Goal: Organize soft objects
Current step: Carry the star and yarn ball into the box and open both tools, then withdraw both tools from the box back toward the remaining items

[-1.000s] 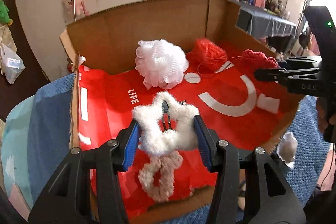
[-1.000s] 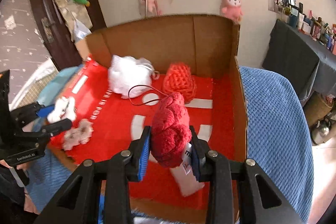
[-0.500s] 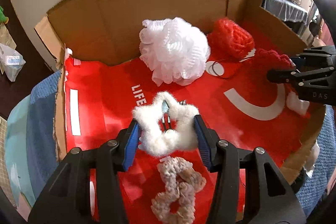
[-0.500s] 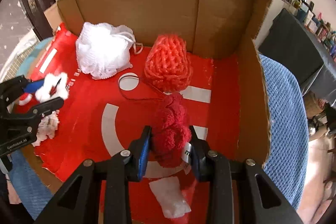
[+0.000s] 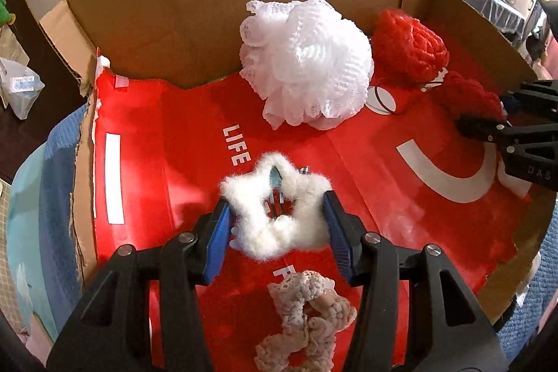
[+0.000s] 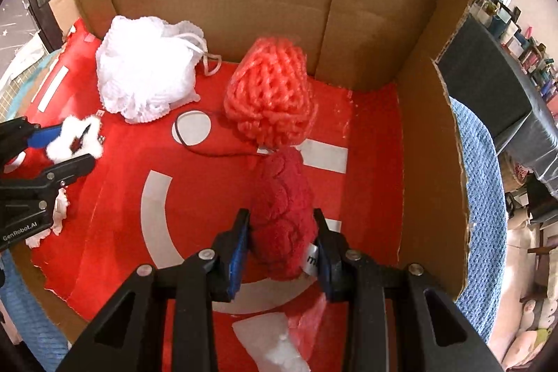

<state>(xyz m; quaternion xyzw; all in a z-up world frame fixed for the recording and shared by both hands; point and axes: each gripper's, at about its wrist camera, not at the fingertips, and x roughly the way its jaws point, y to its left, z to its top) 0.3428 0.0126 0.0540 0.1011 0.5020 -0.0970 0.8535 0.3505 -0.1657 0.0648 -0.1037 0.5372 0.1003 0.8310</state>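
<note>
cardboard box (image 6: 366, 6): 1 | white mesh pouf (image 5: 307, 61): 1 | red yarn bundles (image 6: 272, 100): 2 (one coral, one darker (image 6: 282, 218)) | fuzzy white star (image 5: 275, 211): 1 | beige crochet piece (image 5: 307, 319): 1

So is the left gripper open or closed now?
Closed: the left gripper squeezes the white fluffy star between both blue pads.

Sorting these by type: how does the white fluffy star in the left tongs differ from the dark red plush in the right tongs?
The white fluffy star is a hollow outline with an open middle; the dark red plush is a solid, knobbly oval. The star is white with wispy fuzz; the plush is deep red, dense, and carries a white tag. Both are soft and gripped: star in the left tongs, plush in the right tongs.
</note>
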